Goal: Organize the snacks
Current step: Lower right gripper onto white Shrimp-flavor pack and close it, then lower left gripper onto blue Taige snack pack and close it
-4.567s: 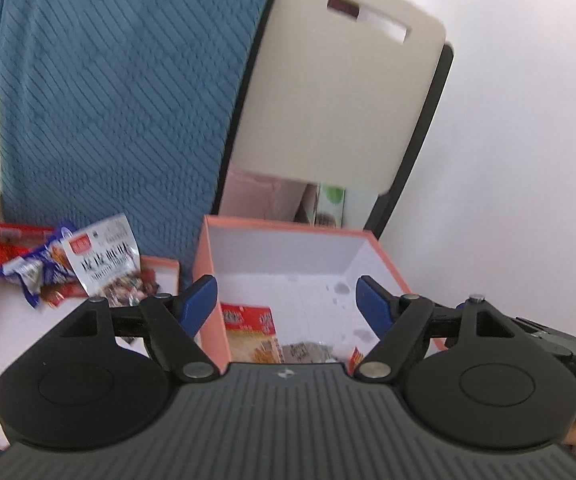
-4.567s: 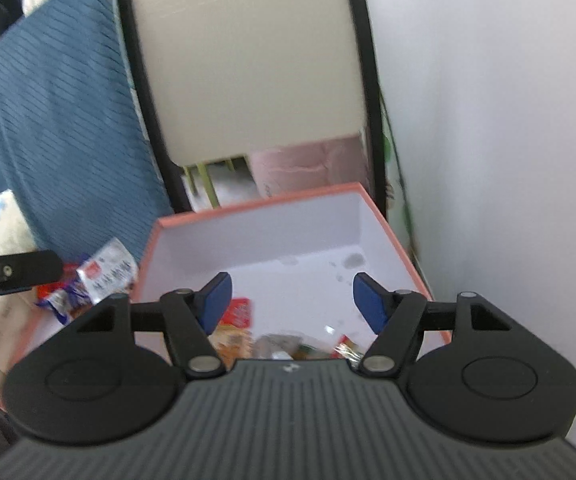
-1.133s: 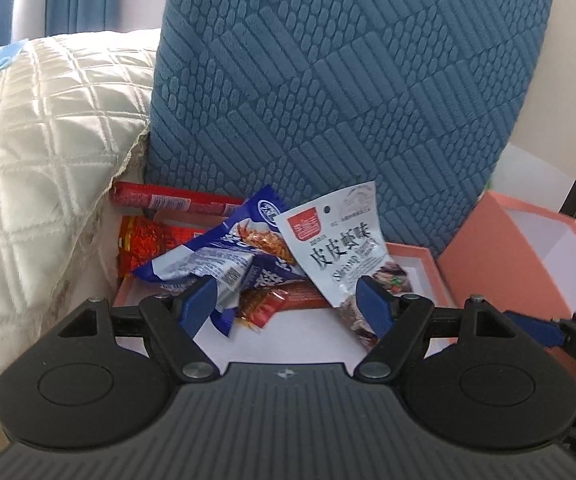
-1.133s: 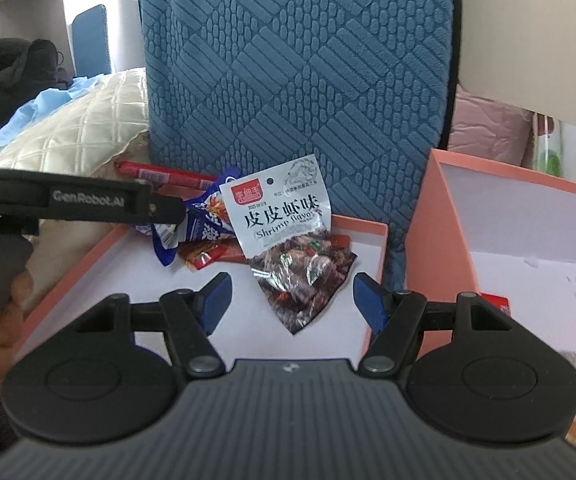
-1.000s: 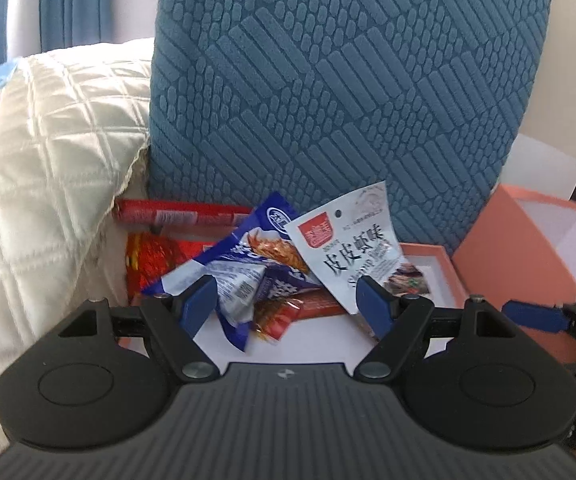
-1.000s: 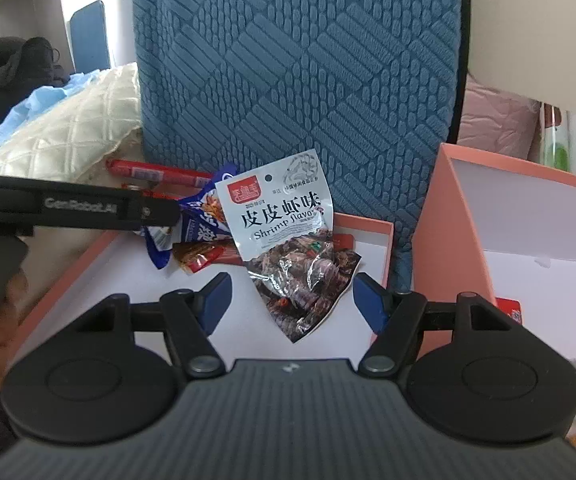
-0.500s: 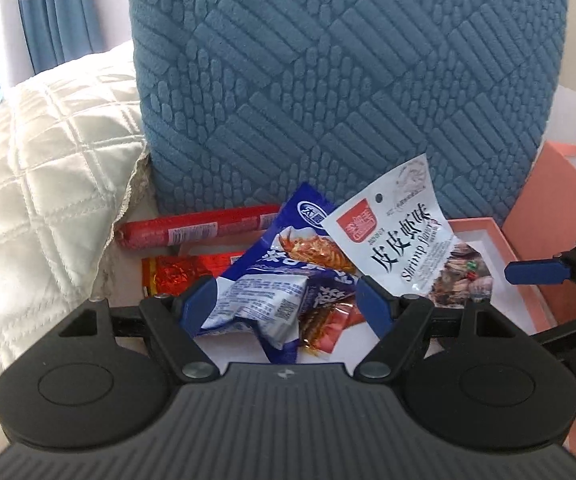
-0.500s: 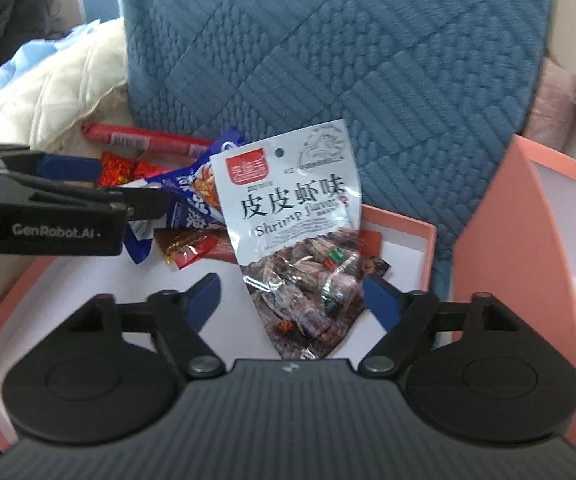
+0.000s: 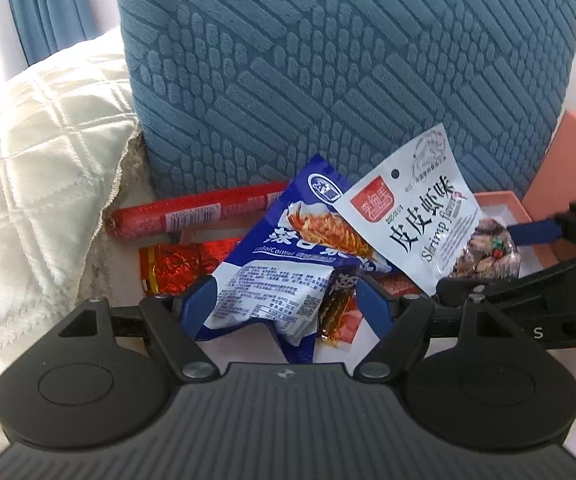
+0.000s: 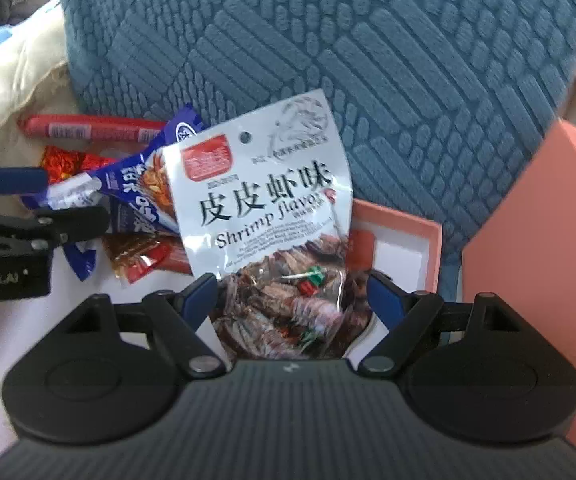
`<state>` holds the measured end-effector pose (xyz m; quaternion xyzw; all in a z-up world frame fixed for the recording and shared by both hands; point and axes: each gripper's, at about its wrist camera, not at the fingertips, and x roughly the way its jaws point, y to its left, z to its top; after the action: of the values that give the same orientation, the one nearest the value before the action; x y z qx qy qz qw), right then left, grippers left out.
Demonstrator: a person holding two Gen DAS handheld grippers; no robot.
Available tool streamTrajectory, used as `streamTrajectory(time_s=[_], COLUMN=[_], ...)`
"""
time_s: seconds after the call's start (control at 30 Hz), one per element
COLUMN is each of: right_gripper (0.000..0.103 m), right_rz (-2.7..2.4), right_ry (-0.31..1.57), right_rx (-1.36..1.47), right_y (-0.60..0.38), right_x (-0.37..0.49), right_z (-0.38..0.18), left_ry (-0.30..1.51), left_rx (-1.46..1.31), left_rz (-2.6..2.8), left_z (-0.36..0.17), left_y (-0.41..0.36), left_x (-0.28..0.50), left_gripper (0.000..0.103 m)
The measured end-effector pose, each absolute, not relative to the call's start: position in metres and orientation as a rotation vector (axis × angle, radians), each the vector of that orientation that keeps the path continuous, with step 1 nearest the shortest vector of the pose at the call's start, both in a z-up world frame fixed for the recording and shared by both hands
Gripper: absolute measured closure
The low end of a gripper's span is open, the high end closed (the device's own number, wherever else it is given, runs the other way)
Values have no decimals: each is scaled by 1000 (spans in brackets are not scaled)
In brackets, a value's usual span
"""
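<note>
Against the tall blue quilted cushion (image 10: 328, 60), in the shallow salmon-edged tray (image 10: 428, 240), I am lining up two picks: my right gripper (image 10: 288, 300), jaws released, is straddling the white shrimp-flavour packet (image 10: 263, 200); my left gripper (image 9: 285, 304), jaws likewise released, is bracketing the crumpled blue snack bag (image 9: 279, 264). Next I should be closing squarely.

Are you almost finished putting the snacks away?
Not yet. Nothing is picked up: the right gripper is open around the shrimp flavor packet, and the left gripper is open around the blue packet. The red sausage stick and red foil snack wait in the shallow tray. Whether anything is already sorted cannot be seen.
</note>
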<state>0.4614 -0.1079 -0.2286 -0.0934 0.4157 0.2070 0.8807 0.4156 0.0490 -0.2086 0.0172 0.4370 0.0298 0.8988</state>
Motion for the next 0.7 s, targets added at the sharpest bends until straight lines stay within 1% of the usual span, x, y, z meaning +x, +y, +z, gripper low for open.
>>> streamTrajectory(time_s=[0.27, 0.4, 0.47, 0.5, 0.57, 0.6, 0.7], right_gripper=[21, 23, 32, 42, 49, 56, 59], right_rz=[455, 471, 461, 453, 449, 442, 429], right_ry=[850, 872, 863, 863, 867, 870, 858], right_rx=[-217, -227, -224, -214, -181, -169, -145], right_y=[-101, -95, -95, -96, -99, -102, -108], right_x=[461, 462, 461, 462, 463, 464, 461], right_z=[-228, -235, -235, -234, -230, -228, -220], left_ry=[923, 929, 932, 933, 940, 941, 942], left_rx=[68, 86, 89, 88, 92, 102, 153], left_rz=[83, 91, 95, 96, 83, 78, 86], left_z=[-216, -219, -220, -221, -222, -224, -227], left_y=[48, 48, 48, 47, 43, 42, 36], left_x=[414, 414, 415, 415, 418, 419, 421], left_gripper=[23, 23, 23, 23, 23, 23, 23])
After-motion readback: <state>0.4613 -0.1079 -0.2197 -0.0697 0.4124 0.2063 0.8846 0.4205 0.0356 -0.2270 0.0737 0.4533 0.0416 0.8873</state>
